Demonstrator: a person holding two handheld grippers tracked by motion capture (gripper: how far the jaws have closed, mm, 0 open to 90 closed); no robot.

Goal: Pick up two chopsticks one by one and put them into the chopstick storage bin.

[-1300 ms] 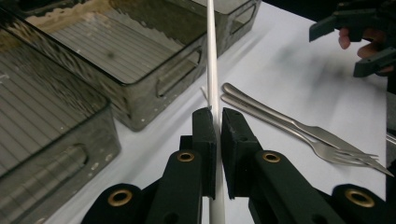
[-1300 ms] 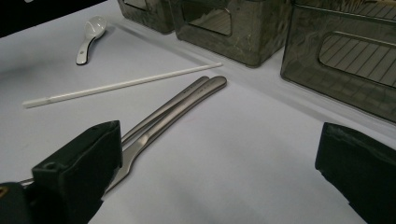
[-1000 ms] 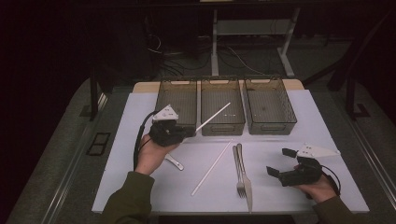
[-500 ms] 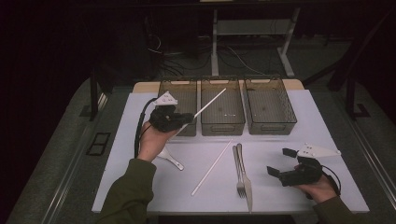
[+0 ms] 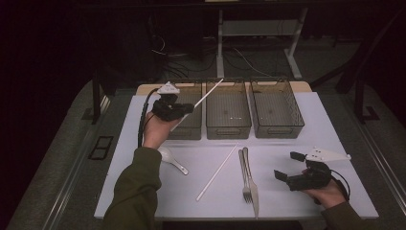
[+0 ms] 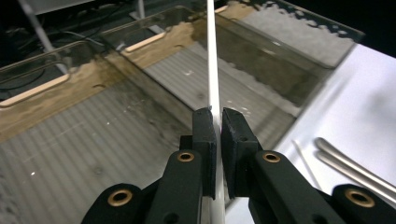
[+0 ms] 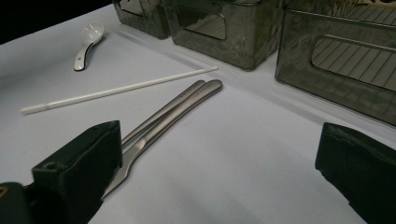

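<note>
white tabletop (image 5: 287,120) carries three clear bins along its far edge. left gripper (image 5: 189,108) hovers over the left bin (image 5: 194,130), jaws pinching a white chopstick (image 5: 207,94) that slants toward the middle bin (image 5: 228,125). right gripper (image 5: 286,166) rests spread wide near a fork (image 5: 244,176).

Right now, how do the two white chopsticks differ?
The held chopstick is up in the air, clamped in the shut left gripper, its tip slanting over the middle bin. The loose chopstick lies flat on the white table beside the fork, untouched. Both look alike: thin, straight and white.
</note>
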